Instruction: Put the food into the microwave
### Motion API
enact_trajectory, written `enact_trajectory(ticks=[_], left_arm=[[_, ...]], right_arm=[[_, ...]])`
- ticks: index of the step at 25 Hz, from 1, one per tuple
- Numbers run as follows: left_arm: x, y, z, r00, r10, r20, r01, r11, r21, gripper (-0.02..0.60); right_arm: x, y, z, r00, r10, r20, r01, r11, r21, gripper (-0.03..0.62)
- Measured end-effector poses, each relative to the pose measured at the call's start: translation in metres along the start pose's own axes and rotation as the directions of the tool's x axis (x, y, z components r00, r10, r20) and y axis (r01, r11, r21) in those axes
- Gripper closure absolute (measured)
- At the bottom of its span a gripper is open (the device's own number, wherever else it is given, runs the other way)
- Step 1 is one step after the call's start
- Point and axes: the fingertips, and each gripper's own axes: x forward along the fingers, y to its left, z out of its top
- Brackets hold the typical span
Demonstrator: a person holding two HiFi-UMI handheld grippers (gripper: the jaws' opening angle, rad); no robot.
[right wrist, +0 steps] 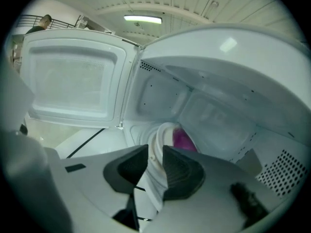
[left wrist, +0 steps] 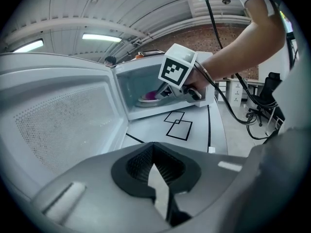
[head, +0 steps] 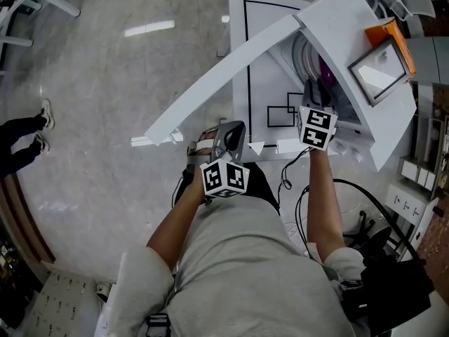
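The white microwave (head: 365, 62) stands on the table with its door (head: 210, 83) swung wide open to the left. My right gripper (head: 313, 93) reaches into the cavity and is shut on the rim of a white plate (right wrist: 158, 140) that carries purple food (right wrist: 182, 140). The left gripper view shows that plate (left wrist: 148, 99) low inside the cavity, level with its floor; whether it rests there I cannot tell. My left gripper (head: 231, 142) hangs at the table's near edge, below the open door (left wrist: 63, 115), shut with nothing in it.
Black taped squares (head: 280, 114) mark the white table (head: 242, 55) in front of the microwave. An orange object (head: 393, 34) lies on top of the microwave. Cables (head: 365, 216) and wall sockets (head: 414, 188) are at the right. A person's legs (head: 28, 135) stand far left.
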Motion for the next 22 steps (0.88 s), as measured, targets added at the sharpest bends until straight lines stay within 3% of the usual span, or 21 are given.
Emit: enact_trajectory(ticks=[2,4,6,10,16,22], left_arm=[[-0.002,-0.002,0.001,1.000,-0.008,0.010,0.008,1.000,0.004,0.574],[-0.004,-0.004,0.003,1.000,-0.016,0.020,0.016,1.000,0.006,0.574],[-0.007,-0.006,0.005,0.999,-0.022,0.028,0.021,1.000,0.010,0.572],[-0.010,-0.013,0.007,0.998,-0.038,0.046,0.038,0.999,0.008,0.574],[-0.013,-0.028,0.013,0.993,-0.089,0.083,0.097,0.991,-0.096,0.574],[-0.020,-0.034,0.026,0.978,-0.168,0.127,0.186,0.973,-0.139,0.574]], right_arm=[[-0.009,0.003,-0.002,1.000,0.012,0.002,-0.012,0.999,0.031,0.503],[-0.018,0.006,-0.005,1.000,0.028,0.010,-0.028,0.997,0.066,0.563],[-0.028,0.011,-0.007,0.998,0.050,0.025,-0.052,0.994,0.096,0.582],[-0.047,0.020,-0.014,0.996,0.078,0.044,-0.083,0.986,0.145,0.582],[-0.076,0.032,-0.017,0.992,0.094,0.078,-0.106,0.980,0.171,0.582],[-0.111,0.059,0.002,0.981,0.105,0.163,-0.141,0.963,0.231,0.582]])
